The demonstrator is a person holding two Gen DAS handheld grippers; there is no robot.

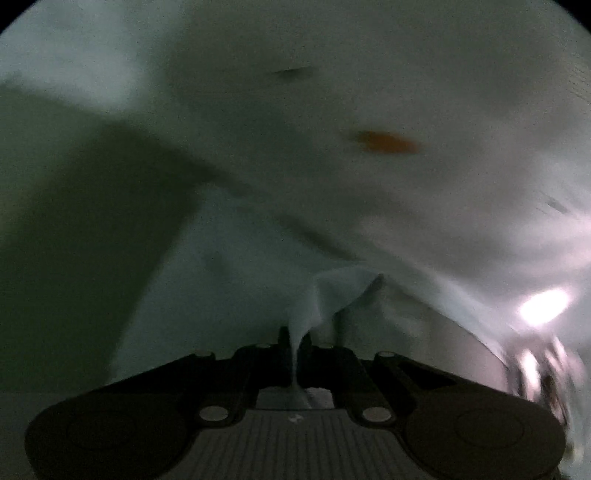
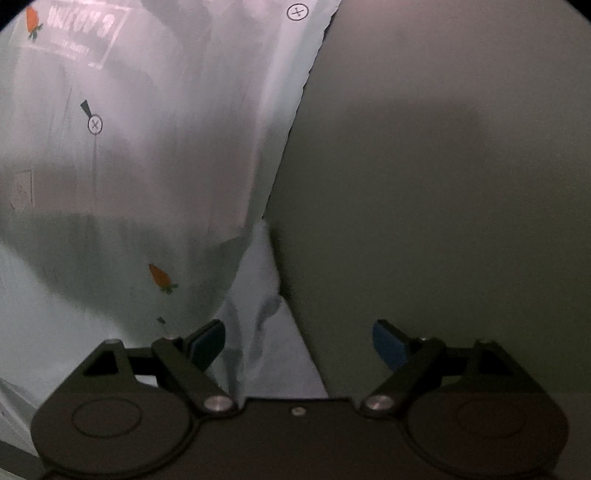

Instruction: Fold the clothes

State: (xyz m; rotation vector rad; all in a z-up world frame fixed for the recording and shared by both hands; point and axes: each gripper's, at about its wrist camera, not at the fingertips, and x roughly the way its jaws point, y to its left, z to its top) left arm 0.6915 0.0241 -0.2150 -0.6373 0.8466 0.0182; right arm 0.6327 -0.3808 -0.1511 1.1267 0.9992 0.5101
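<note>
In the left wrist view the left tool [image 1: 294, 341] is pressed together on a pinch of pale garment [image 1: 332, 166], a thin tongue of cloth running down between its dark fingers [image 1: 282, 338]; the fabric billows up from the pinch and fills most of that view, blurred, with one orange print mark [image 1: 386, 142] showing on it. To the left lies a dim surface [image 1: 66, 240] in shadow, and a bright glare sits at the lower right. The right wrist view gives what the left cannot: sharper detail of the same garment [image 2: 147, 184], with a small carrot print [image 2: 160, 276], circled cross marks [image 2: 95, 124] and a dark label with lettering [image 2: 74, 33] at the top left. There the right tool [image 2: 298, 343] is spread wide, its blue pads [image 2: 388, 343] apart, and a crumpled edge of the cloth lies between them without either pad pressing it. The right half of that view is bare grey surface [image 2: 443, 184].
</note>
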